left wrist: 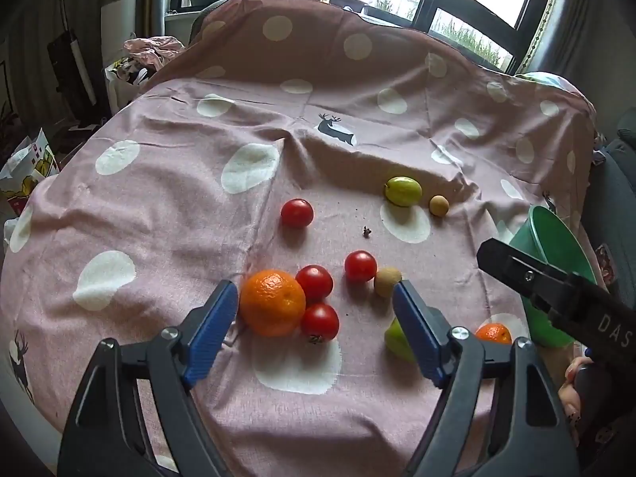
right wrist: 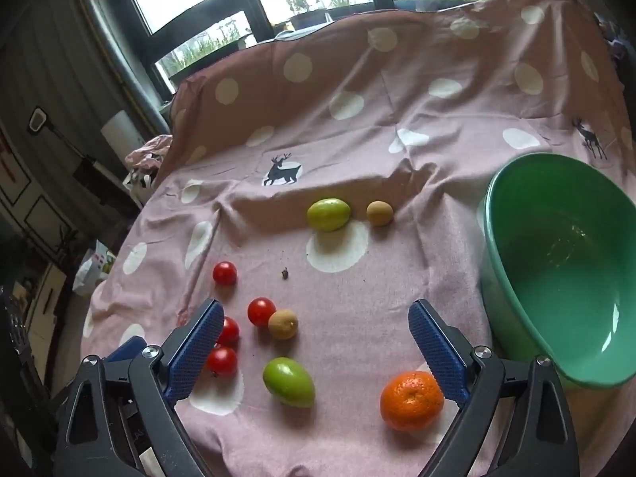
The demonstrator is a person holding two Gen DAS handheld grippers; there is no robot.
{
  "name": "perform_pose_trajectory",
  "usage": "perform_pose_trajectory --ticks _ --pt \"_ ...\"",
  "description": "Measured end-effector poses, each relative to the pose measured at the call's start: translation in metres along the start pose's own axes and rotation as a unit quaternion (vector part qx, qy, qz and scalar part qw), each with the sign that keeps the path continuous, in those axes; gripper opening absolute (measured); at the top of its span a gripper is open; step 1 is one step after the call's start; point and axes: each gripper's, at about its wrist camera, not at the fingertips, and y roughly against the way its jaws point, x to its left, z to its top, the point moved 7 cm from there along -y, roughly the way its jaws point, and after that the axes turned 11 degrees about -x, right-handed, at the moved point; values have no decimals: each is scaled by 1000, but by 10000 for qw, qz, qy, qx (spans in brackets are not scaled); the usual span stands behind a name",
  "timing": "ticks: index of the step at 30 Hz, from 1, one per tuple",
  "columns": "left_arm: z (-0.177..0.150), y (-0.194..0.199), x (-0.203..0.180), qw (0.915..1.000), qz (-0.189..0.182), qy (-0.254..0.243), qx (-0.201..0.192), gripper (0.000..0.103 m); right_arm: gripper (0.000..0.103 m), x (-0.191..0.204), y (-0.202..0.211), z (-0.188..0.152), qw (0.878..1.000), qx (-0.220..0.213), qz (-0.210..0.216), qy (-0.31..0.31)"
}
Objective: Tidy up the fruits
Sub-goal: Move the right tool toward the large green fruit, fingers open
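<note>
Fruits scattered across a pink polka-dot cloth [left wrist: 167, 206], none yet inside the green bowl [right wrist: 564, 262]. Seen from the left wrist: left gripper [left wrist: 316, 298] low over the cloth with jaws spread wide and holding nothing; large orange [left wrist: 272, 303] just beside the left blue pad [left wrist: 210, 330], at about 11 o'clock between the fingers. Two cherry tomatoes touching that orange, one [left wrist: 314, 282] at its 2 o'clock, another [left wrist: 320, 321] at its 4 o'clock. Third tomato [left wrist: 360, 265] near a small brown fruit [left wrist: 386, 280], which sits just at the tip of the right pad. Fourth tomato [left wrist: 297, 213] apart at 12 o'clock. Farther off at 1 o'clock, a green oval fruit [left wrist: 402, 190] beside a small tan round fruit [left wrist: 439, 205]. Partly hidden behind the right finger, another green fruit [left wrist: 391, 338] and a second orange [left wrist: 493, 334]. Seen from the right wrist: right gripper [right wrist: 316, 338] likewise spread open, empty, above the cloth. Second orange [right wrist: 412, 400] touching the inner side of the right pad [right wrist: 437, 357], at 5 o'clock. Green fruit [right wrist: 288, 381] near centre at 6 o'clock. Bowl at 3 o'clock, tilted toward the camera, nothing visible inside. Tiny dark speck [right wrist: 284, 273] on the cloth at 12 o'clock.
</note>
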Motion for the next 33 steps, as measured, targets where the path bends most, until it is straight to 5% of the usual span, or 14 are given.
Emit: perform_pose_trajectory --ticks 33 --pt "-63 -50 21 9955 -681 -246 613 58 82 1 -23 -21 9930 909 621 -435"
